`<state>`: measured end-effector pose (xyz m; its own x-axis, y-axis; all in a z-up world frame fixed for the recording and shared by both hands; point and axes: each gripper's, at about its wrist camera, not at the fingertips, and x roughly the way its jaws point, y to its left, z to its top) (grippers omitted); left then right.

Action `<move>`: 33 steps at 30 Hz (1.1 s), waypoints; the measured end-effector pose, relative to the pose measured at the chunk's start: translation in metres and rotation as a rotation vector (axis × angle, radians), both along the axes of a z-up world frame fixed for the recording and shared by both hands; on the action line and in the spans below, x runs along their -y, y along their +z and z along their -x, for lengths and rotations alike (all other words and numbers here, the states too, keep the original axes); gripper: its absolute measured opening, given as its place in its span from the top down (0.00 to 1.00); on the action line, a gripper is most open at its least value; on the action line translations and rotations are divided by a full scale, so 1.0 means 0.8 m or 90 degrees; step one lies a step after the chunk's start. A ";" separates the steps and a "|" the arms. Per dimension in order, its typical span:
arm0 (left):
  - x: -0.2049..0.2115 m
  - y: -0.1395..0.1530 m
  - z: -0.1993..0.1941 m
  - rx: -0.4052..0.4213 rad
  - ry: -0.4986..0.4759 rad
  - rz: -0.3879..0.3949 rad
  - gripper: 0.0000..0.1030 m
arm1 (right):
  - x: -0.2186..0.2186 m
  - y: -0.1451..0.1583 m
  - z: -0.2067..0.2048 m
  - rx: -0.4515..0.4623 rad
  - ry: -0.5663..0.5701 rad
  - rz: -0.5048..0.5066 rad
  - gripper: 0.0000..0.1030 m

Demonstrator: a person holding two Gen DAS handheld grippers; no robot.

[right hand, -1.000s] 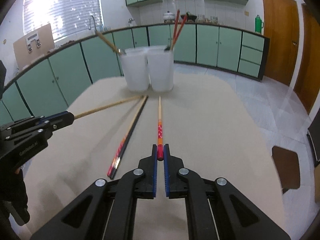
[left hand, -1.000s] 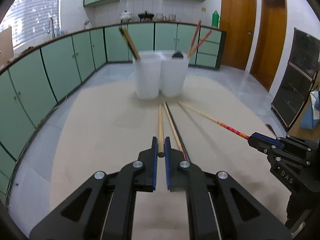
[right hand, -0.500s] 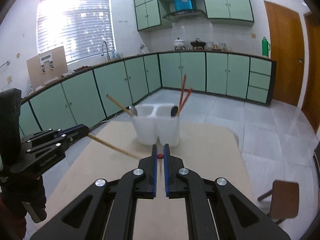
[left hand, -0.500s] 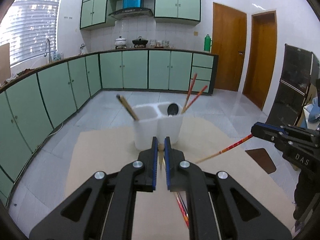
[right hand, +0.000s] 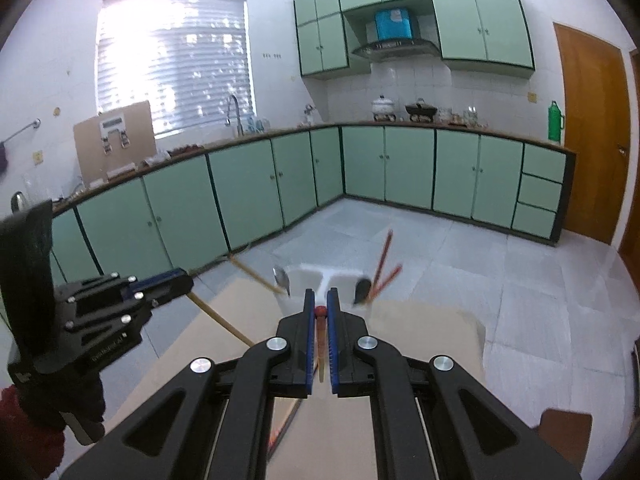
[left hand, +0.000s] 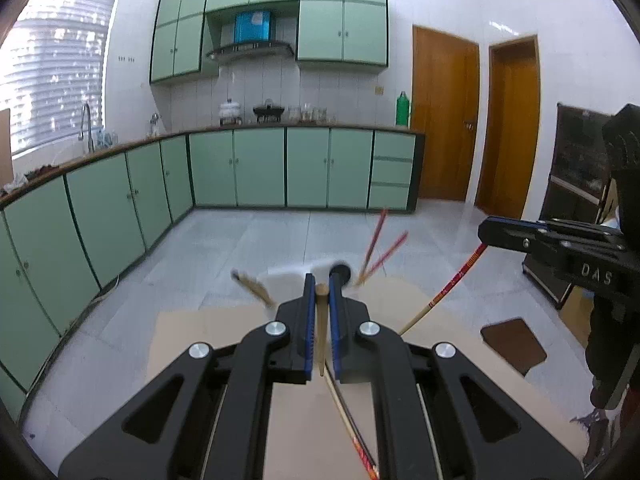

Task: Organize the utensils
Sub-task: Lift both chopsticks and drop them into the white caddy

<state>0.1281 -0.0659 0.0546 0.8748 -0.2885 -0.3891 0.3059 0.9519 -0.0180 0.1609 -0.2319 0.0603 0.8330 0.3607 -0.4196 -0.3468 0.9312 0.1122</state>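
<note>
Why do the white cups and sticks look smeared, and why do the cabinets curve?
Left wrist view: the white holder and its chopsticks are motion-blurred; the gripper is sharp. Right wrist view: same blur; window glares. Both: fisheye lens bends the cabinets.

Green cabinets (right hand: 408, 168) line the kitchen under a worktop holding a white pot (right hand: 383, 105), a dark wok (right hand: 421, 110) and a green flask (right hand: 554, 121), beside wooden doors (left hand: 442, 116) and a blinded window (right hand: 174, 64).

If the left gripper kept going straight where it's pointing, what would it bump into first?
Probably the white holder just beyond the left gripper, which clamps a wooden chopstick. Depth is hard to judge.
</note>
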 end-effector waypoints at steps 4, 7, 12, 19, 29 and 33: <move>0.000 0.038 -0.007 0.050 0.001 0.014 0.94 | 0.005 0.043 -0.014 0.041 0.000 -0.009 0.94; 0.005 0.067 -0.017 0.095 0.006 0.019 0.94 | 0.005 0.065 -0.032 0.066 -0.009 -0.014 0.94; 0.016 0.082 -0.056 0.113 0.018 0.016 0.94 | 0.001 0.070 -0.077 0.078 -0.035 -0.011 0.94; 0.023 0.042 -0.106 0.060 0.034 0.005 0.94 | -0.010 0.029 -0.131 0.049 -0.050 0.001 0.94; 0.009 -0.007 -0.151 -0.023 0.046 0.000 0.93 | -0.019 -0.029 -0.165 -0.011 -0.057 0.016 0.91; 0.002 -0.009 -0.149 -0.024 0.049 -0.005 0.92 | -0.011 -0.032 -0.157 -0.005 -0.075 0.015 0.78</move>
